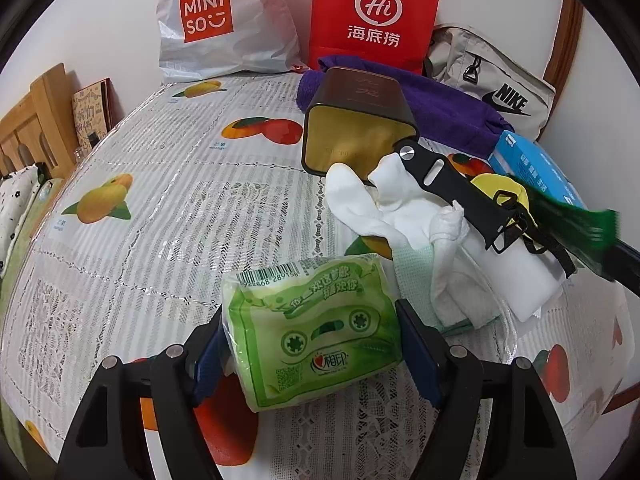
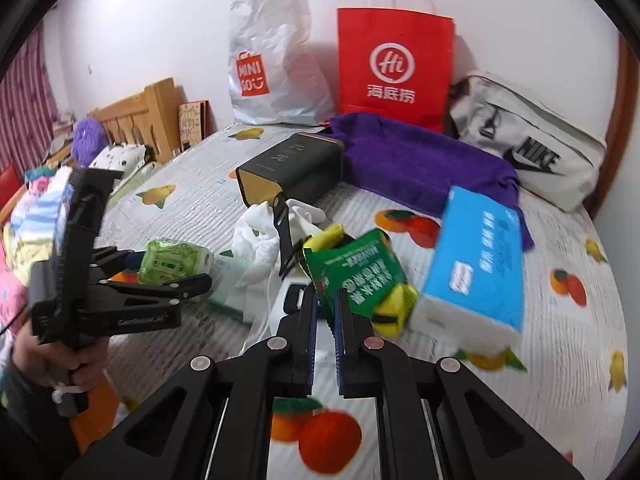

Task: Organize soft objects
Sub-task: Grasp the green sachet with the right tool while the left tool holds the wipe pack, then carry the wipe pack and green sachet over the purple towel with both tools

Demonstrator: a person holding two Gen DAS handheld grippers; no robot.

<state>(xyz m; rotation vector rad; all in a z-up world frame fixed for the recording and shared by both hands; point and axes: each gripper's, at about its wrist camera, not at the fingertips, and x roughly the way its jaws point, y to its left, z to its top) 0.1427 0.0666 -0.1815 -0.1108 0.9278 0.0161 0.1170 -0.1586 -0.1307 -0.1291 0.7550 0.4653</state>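
My left gripper [image 1: 312,344] clamps the green tissue pack [image 1: 316,332] at lower centre, above the tablecloth [image 1: 160,208]. My right gripper [image 2: 325,312], nearly closed, pinches the dark green packet [image 2: 360,272] mid-frame.

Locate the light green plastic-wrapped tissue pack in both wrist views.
Left wrist: light green plastic-wrapped tissue pack sits bottom centre, clamped between the left gripper's fingers.
Right wrist: same pack at mid-left, in the left gripper.
Shared landmark: red paper bag standing against the back wall.
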